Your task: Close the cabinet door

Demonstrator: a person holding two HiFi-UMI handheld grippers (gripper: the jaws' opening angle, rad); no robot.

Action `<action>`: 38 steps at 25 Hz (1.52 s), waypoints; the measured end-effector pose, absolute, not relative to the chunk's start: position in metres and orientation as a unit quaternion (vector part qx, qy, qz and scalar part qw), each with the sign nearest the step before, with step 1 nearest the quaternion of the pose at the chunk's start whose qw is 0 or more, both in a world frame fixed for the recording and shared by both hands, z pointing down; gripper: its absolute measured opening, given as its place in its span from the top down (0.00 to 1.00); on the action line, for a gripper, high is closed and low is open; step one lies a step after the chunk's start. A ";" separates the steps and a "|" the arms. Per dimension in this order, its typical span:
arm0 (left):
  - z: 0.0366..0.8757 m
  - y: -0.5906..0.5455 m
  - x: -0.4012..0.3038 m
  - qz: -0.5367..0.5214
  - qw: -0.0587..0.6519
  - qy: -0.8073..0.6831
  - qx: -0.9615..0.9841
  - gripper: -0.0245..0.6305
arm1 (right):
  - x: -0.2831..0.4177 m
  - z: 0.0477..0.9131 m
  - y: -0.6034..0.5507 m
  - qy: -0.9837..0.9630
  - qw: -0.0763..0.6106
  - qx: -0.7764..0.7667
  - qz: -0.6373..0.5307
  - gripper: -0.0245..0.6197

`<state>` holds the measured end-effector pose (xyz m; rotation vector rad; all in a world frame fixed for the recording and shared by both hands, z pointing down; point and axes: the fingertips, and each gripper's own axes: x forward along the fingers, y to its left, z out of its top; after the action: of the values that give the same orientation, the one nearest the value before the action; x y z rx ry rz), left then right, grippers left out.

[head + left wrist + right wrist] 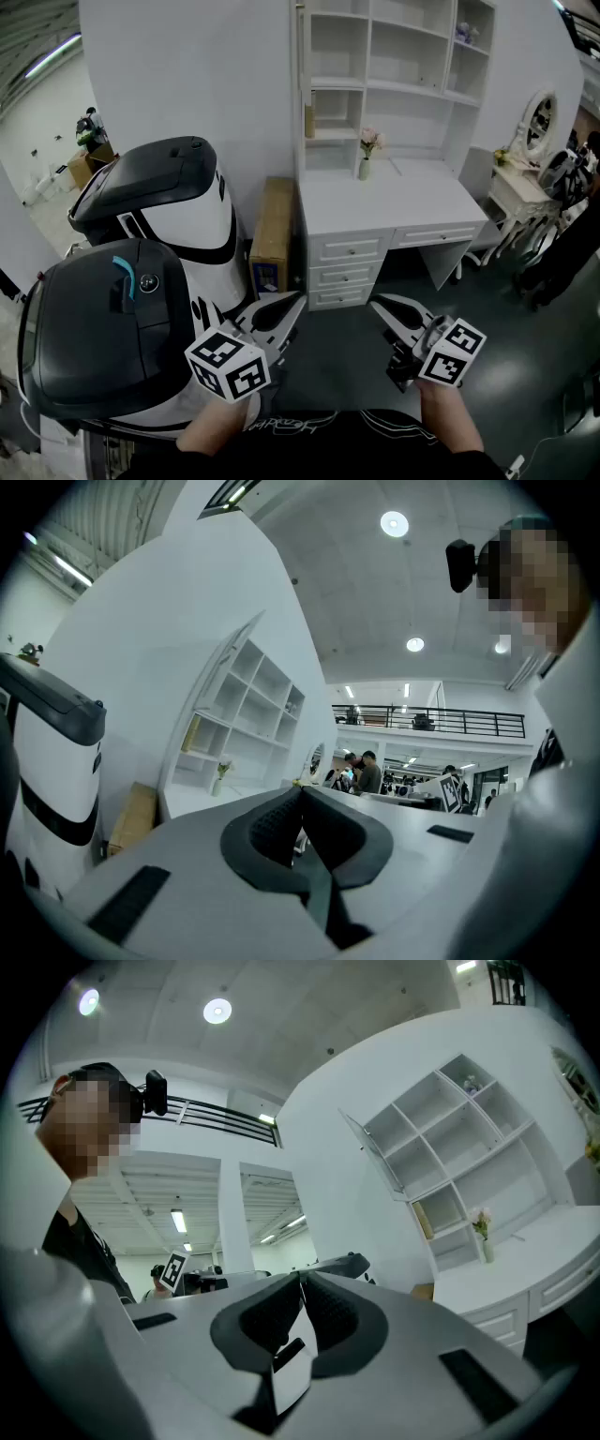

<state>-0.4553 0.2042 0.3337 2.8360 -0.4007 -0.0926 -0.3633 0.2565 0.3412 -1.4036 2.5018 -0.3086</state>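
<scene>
A white desk unit with open shelves (pixel 403 94) stands against the wall ahead. Its cabinet door (pixel 301 75) at the upper left hangs open, edge-on to me in the head view. The right gripper view shows the door (pixel 375 1152) swung out from the shelves, and the left gripper view has the door (pixel 230 658) as a thin panel. Low in front of me, well short of the desk, my left gripper (pixel 298 298) and right gripper (pixel 373 302) are both shut and hold nothing. Their tips meet in the left gripper (pixel 301 789) and right gripper (pixel 301 1277) views.
A big white and black machine (pixel 150 281) fills the left. A cardboard box (pixel 272 234) leans between it and the desk drawers (pixel 352 272). A vase of flowers (pixel 366 159) is on the desktop (pixel 422 202). A white dressing table with a mirror (pixel 530 169) and a person's dark leg (pixel 562 253) are on the right.
</scene>
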 end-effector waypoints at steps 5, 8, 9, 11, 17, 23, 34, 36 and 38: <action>0.348 0.192 -0.454 -0.021 0.144 -0.134 0.980 0.93 | -0.364 0.358 0.245 0.856 0.127 -0.487 -0.121 0.88; 0.356 0.182 -0.455 -0.023 0.153 -0.132 0.979 0.93 | -0.363 0.366 0.237 0.852 0.129 -0.491 -0.130 0.88; 0.359 0.178 -0.455 -0.024 0.158 -0.130 0.979 0.93 | -0.363 0.367 0.236 0.851 0.132 -0.491 -0.135 0.88; 0.362 0.173 -0.450 -0.024 0.167 -0.125 0.978 0.93 | -0.359 0.368 0.233 0.848 0.134 -0.493 -0.138 0.88; 0.352 0.158 -0.419 -0.029 0.148 -0.103 0.983 0.93 | -0.331 0.363 0.220 0.845 0.136 -0.503 -0.121 0.88; 0.359 0.114 -0.374 -0.027 0.146 -0.118 0.982 0.93 | -0.282 0.367 0.174 0.849 0.143 -0.497 -0.111 0.88; 0.325 -0.007 -0.238 -0.045 0.134 -0.168 0.976 0.93 | -0.148 0.345 0.049 0.876 0.151 -0.444 -0.107 0.88; 0.313 -0.024 -0.221 -0.054 0.117 -0.178 0.976 0.93 | -0.129 0.339 0.032 0.884 0.145 -0.433 -0.097 0.88; 0.308 -0.040 -0.206 -0.058 0.105 -0.185 0.975 0.93 | -0.111 0.333 0.018 0.889 0.139 -0.427 -0.086 0.88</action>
<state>-0.2060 -0.0401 0.3079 2.8751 -0.5463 -0.1709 -0.1113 0.0175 0.3331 -1.2351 2.5704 -0.2493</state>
